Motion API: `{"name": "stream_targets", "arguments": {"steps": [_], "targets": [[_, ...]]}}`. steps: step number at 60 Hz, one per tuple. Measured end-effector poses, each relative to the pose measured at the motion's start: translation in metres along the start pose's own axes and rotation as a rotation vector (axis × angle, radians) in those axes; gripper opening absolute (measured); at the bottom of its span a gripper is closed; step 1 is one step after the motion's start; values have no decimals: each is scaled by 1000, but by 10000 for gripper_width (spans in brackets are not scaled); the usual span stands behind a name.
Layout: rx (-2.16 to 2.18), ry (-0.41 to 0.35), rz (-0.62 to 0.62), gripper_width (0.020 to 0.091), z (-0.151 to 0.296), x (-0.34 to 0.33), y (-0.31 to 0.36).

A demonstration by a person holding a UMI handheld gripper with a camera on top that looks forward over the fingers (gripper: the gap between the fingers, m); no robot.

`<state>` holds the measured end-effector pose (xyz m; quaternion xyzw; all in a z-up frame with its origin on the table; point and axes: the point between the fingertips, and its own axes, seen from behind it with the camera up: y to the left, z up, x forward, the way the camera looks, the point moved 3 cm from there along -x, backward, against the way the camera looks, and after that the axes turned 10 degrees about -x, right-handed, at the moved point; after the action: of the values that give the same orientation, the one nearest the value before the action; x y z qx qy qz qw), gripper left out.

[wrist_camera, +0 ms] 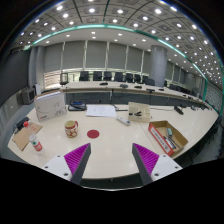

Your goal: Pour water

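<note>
My gripper (112, 160) is open above the near part of a wide white table (115, 145), and nothing is between its fingers. The magenta pads (76, 157) stand far apart. Well beyond the fingers, to the left of centre, a small brown cup (71, 128) stands upright on the table. A flat red disc (93, 133) lies just to the right of the cup. Further left, a small bottle-like thing with a red end (37, 144) lies beside an open cardboard box (24, 134). I cannot tell whether anything is in the cup.
Another open cardboard box (166, 137) sits to the right, ahead of the right finger. A white box (50, 105), papers (100, 110) and a small carton (138, 112) stand further back. Chairs (110, 76) line the far side.
</note>
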<state>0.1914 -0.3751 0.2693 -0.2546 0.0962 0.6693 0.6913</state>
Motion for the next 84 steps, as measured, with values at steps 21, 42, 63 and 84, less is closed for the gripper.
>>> {"name": "stream_targets", "arguments": {"steps": [21,42,63,84], "targets": [[20,17,177,859,-22,11,115],[-53,-16,368,861,-44,30,326],[-41,-176,276,858,-11,121,453],[-36,-205,213,466,1,170,474]]}}
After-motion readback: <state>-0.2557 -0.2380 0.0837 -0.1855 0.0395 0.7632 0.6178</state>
